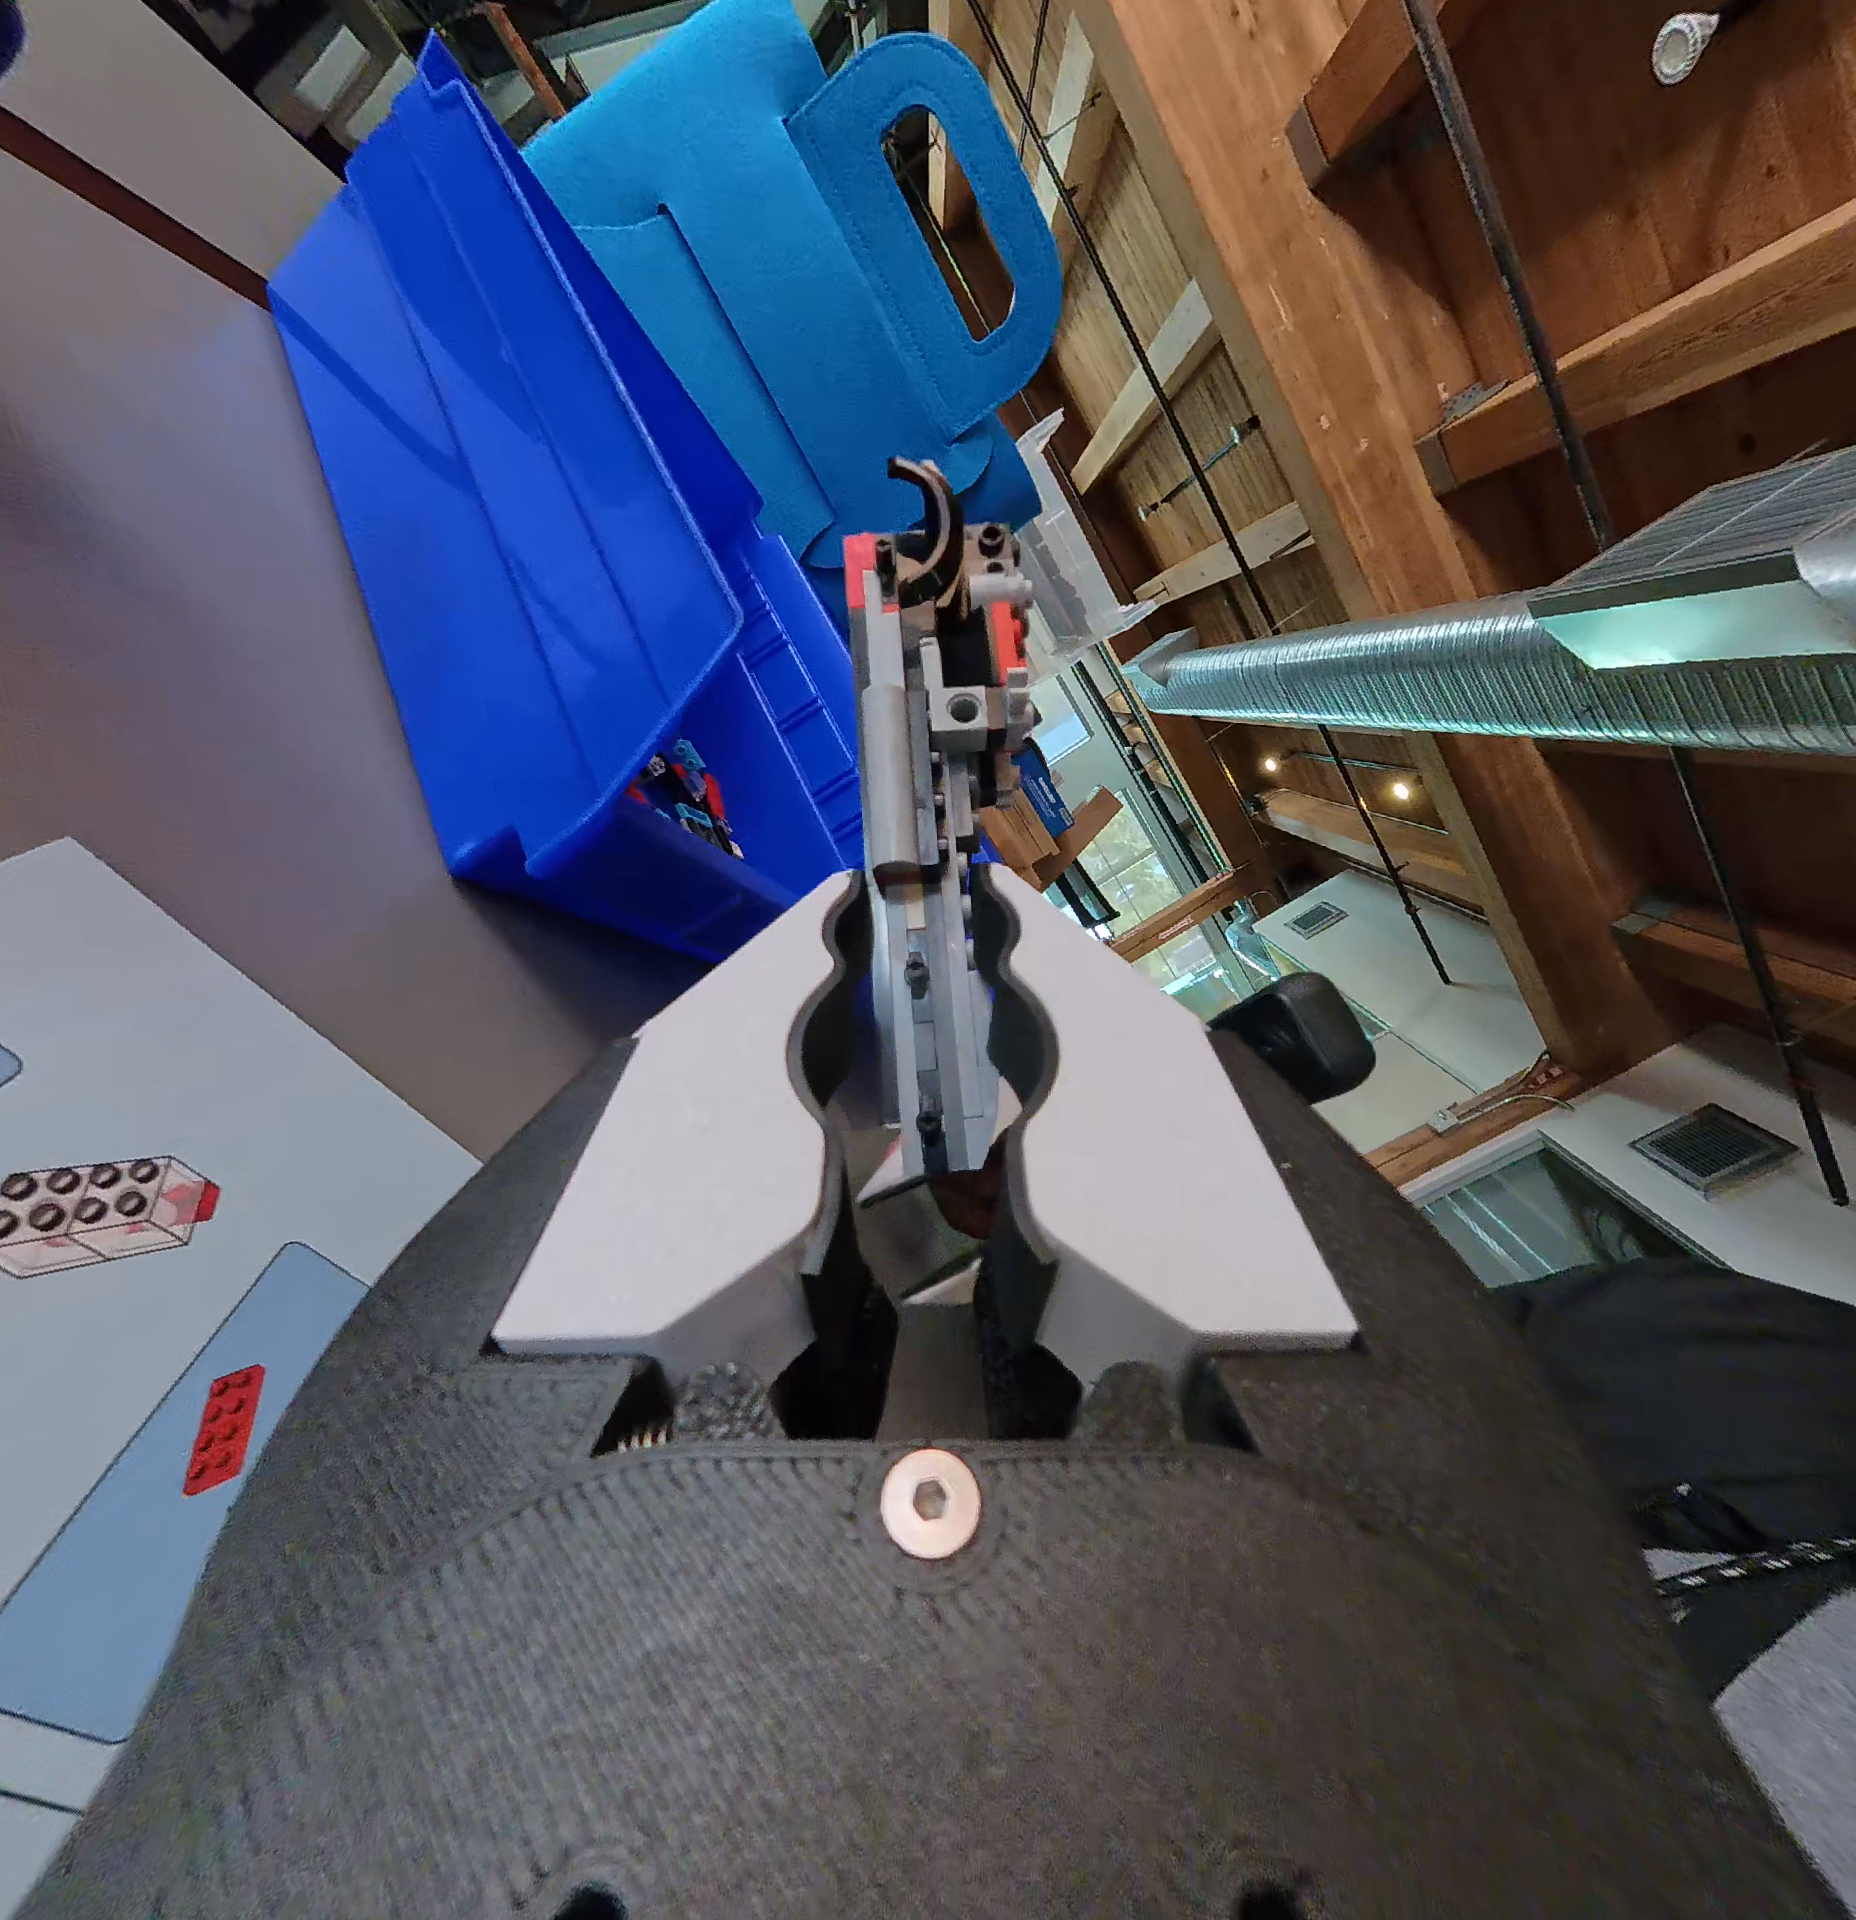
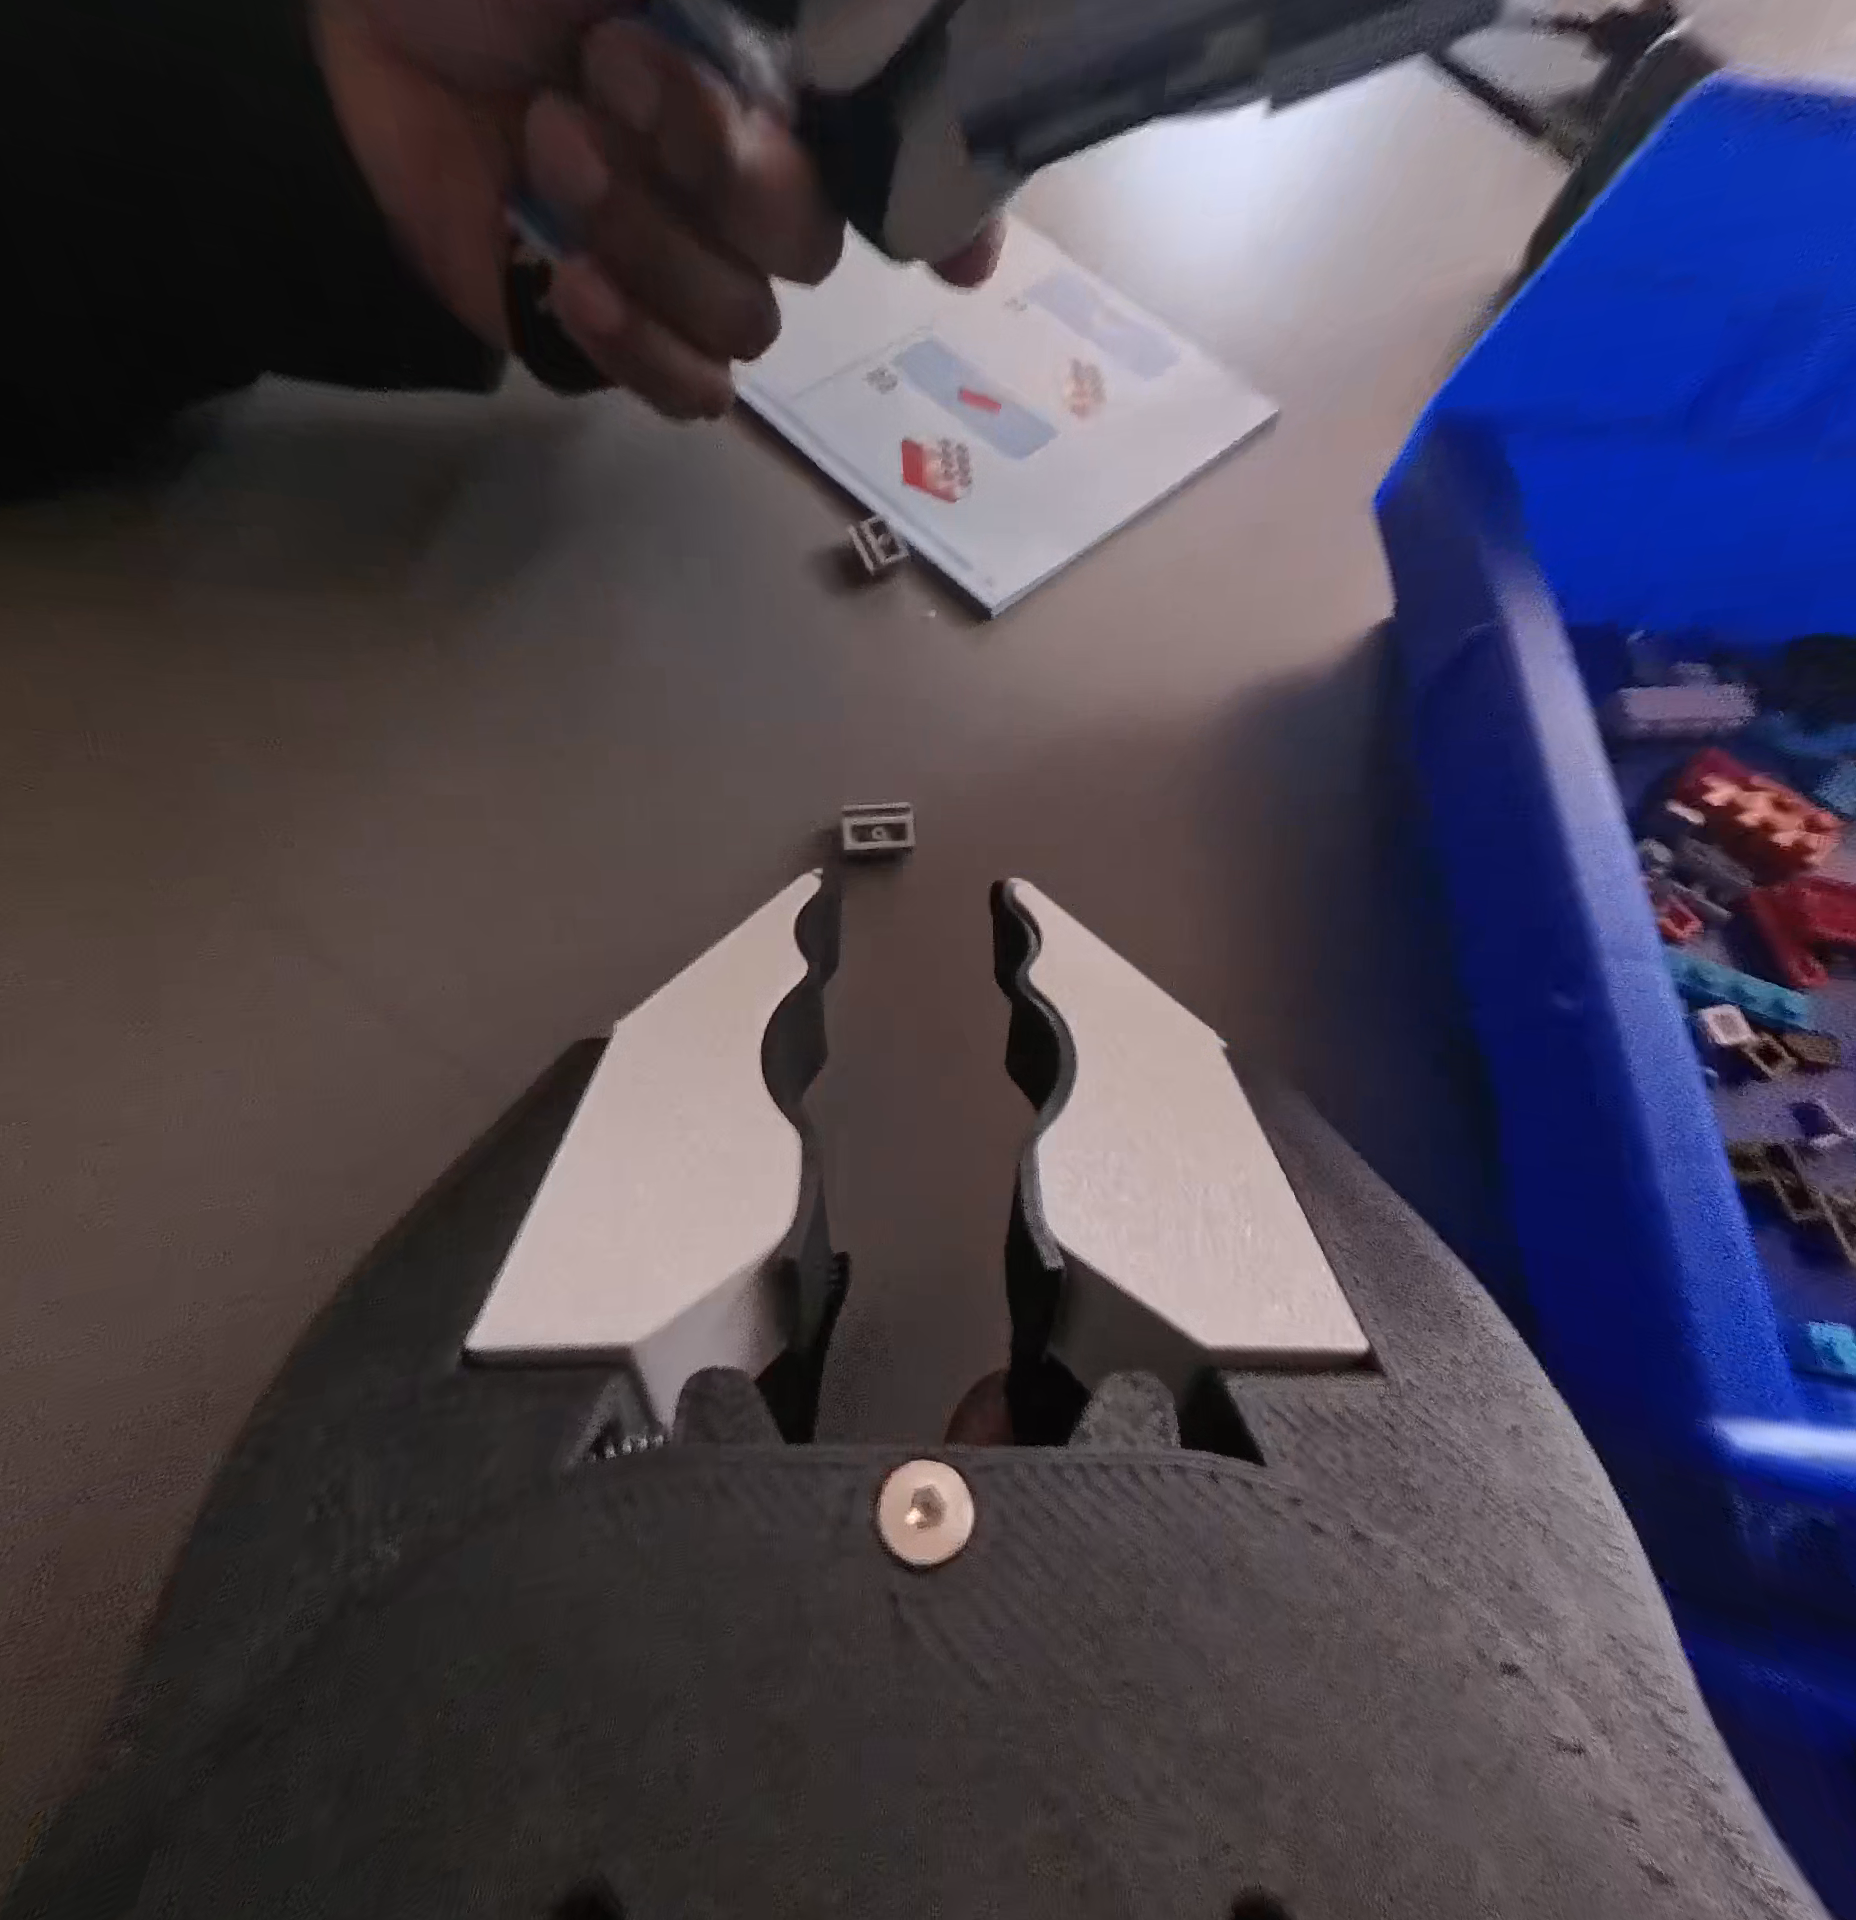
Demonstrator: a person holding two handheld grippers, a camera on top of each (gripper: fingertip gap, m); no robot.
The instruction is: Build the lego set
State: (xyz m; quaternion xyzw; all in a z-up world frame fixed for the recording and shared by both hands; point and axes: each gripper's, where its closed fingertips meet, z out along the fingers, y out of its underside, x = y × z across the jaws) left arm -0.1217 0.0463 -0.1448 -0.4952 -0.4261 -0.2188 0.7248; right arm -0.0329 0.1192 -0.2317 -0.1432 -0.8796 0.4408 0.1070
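The left gripper [image 1: 922, 904] is clamped on a half-built grey lego model [image 1: 929, 790], its two pale fingers [image 1: 716, 1122] pressed against the model's flat grey base while the rest of the build sticks out past the tips, tilted up toward the wooden ceiling. The model is mostly grey with red bits near its far end and a curved black hook [image 1: 929, 499] at the very top. Behind it stands a blue plastic bin [image 1: 508, 540] with a few loose bricks showing in its corner, and a blue felt bag [image 1: 799, 260] with a cut-out handle rests against the bin. An open instruction booklet [image 1: 103, 1195] lies flat on the grey table [image 1: 124, 623] at the lower left. Over on the other side, the right gripper [image 2: 908, 894] hangs low over the table with its fingers [image 2: 675, 1122] apart at a middling gap and nothing between them. A small grey brick [image 2: 878, 831] lies on the table just beyond the tip of its left finger, not touching it. Farther off, a second small grey piece [image 2: 874, 544] sits right at the booklet's [image 2: 1059, 447] near corner. A hand [image 2: 633, 208] shows blurred above the booklet, wrapped around the other gripper. The blue bin [image 2: 1526, 831] stands to the right, its floor scattered with red, blue and dark loose bricks [image 2: 1786, 935].
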